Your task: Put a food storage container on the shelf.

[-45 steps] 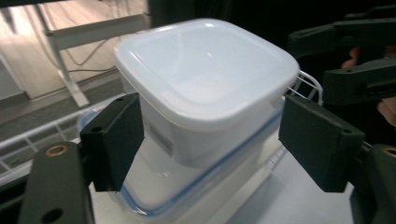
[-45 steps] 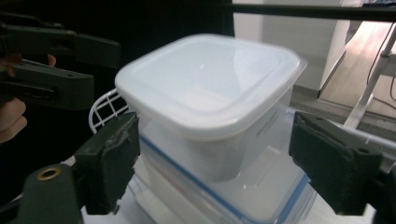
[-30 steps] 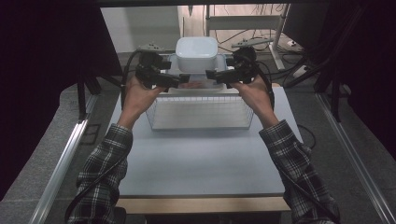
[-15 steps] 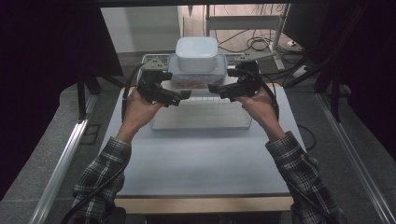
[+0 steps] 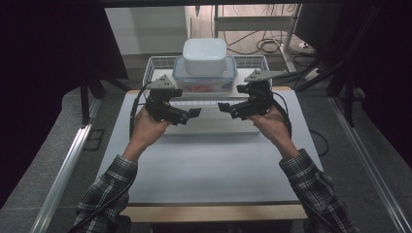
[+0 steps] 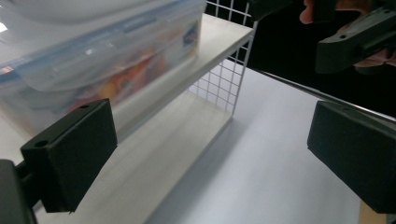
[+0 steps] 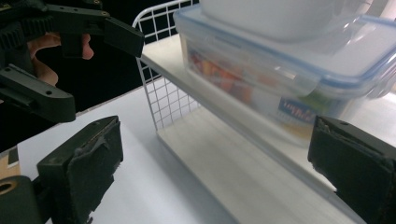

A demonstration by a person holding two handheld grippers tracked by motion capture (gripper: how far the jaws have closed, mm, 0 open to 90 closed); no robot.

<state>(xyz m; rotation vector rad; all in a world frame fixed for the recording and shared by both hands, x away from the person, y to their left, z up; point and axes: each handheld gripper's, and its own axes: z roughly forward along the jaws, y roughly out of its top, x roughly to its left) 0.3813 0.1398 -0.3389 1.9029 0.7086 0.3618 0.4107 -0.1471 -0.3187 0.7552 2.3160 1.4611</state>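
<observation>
The wire shelf rack point(image 5: 160, 65) sits on the table's far side, its clear lidded box point(image 5: 205, 77) carrying a white tub point(image 5: 204, 56). Both the left gripper point(image 5: 194, 112) and right gripper point(image 5: 224, 107) hover spread, empty; a careless nudge could topple that stack

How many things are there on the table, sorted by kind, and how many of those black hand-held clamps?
Wire shelf rack: 1
Clear lidded food box: 1
White tub on top of it: 1
Hand-held grippers: 2, left gripper and right gripper
Total: 5
</observation>
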